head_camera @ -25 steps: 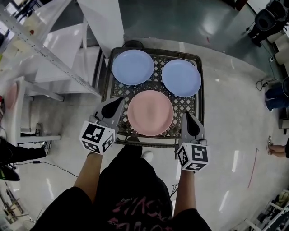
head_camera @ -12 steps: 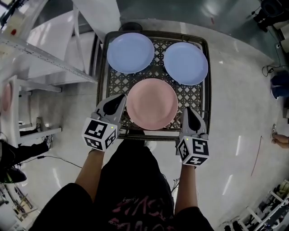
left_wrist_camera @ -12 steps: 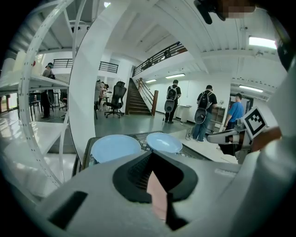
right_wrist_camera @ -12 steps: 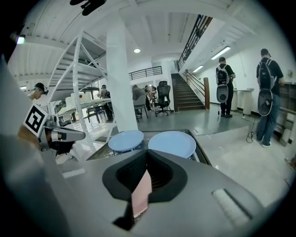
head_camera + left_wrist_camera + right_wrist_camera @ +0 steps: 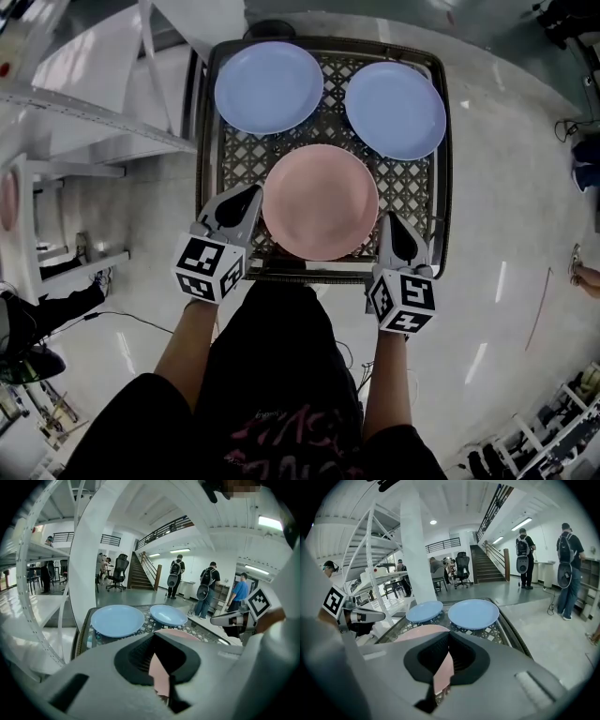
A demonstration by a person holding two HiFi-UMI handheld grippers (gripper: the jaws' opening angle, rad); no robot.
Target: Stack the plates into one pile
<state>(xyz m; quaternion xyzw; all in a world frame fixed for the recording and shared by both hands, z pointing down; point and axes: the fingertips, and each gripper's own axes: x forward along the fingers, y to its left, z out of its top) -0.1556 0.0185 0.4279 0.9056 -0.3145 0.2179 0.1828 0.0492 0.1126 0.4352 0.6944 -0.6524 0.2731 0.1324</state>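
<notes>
Both left gripper (image 5: pixel 249 194) and right gripper (image 5: pixel 392 221) had closed, empty fingers beside the central pink plate (image 5: pixel 321 202); kept shut, they could shove it off the bench (image 5: pixel 323 275).

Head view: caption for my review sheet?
Left gripper and right gripper, both shut, flank the pink plate on a lattice table; left blue plate and right blue plate lie beyond, unstacked.

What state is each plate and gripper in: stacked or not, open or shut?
Pink round plate: flat on the lattice-top table, empty, unstacked.
Far-left blue round plate: flat, empty, unstacked.
Far-right blue round plate: flat, empty, unstacked.
Left gripper: shut, holding nothing, beside the pink plate's left rim.
Right gripper: shut, holding nothing, beside the pink plate's right rim.
</notes>
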